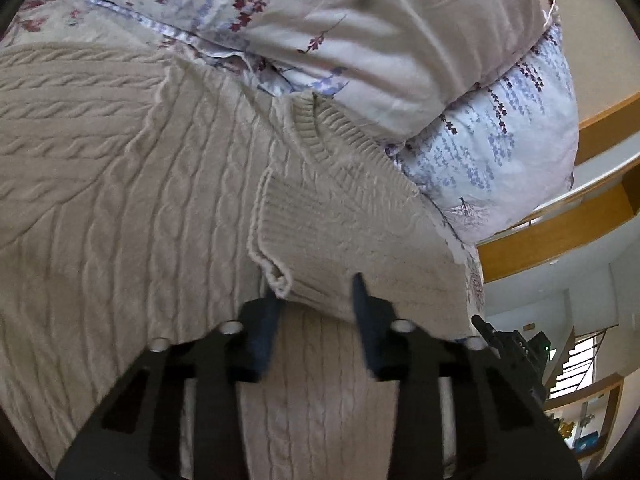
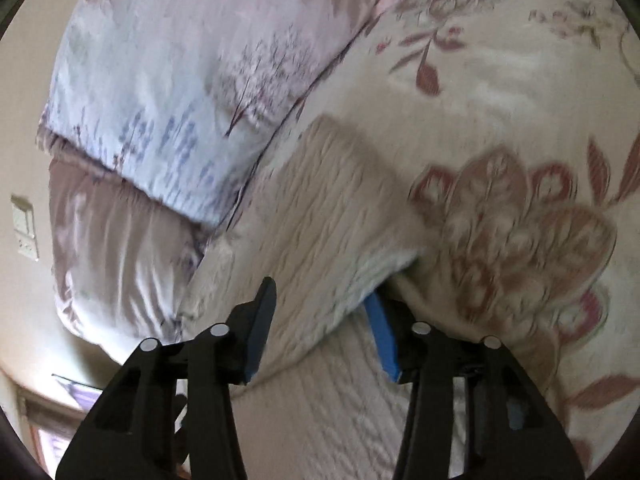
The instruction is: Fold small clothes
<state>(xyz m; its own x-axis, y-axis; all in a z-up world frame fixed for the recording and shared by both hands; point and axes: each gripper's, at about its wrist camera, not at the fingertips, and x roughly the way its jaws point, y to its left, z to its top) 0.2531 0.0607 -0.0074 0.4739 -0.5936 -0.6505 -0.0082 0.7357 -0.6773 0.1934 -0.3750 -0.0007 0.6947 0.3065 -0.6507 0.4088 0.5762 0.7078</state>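
A beige cable-knit sweater (image 1: 132,184) lies spread on a floral bedspread. One part with a ribbed hem (image 1: 344,224) is folded over the body. My left gripper (image 1: 318,292) is open, its fingers on either side of the folded part's lower edge. In the right wrist view the same sweater (image 2: 328,216) shows a folded flap. My right gripper (image 2: 324,304) is open, with the flap's edge between its fingers; the right finger (image 2: 384,336) is partly under the cloth. That view is motion-blurred.
A folded floral duvet (image 1: 400,40) lies piled beyond the sweater, also in the right wrist view (image 2: 160,100). The flowered bedspread (image 2: 520,120) extends to the right. Wooden furniture and shelves (image 1: 560,236) stand beyond the bed's edge. The other gripper's tip (image 1: 508,344) shows at right.
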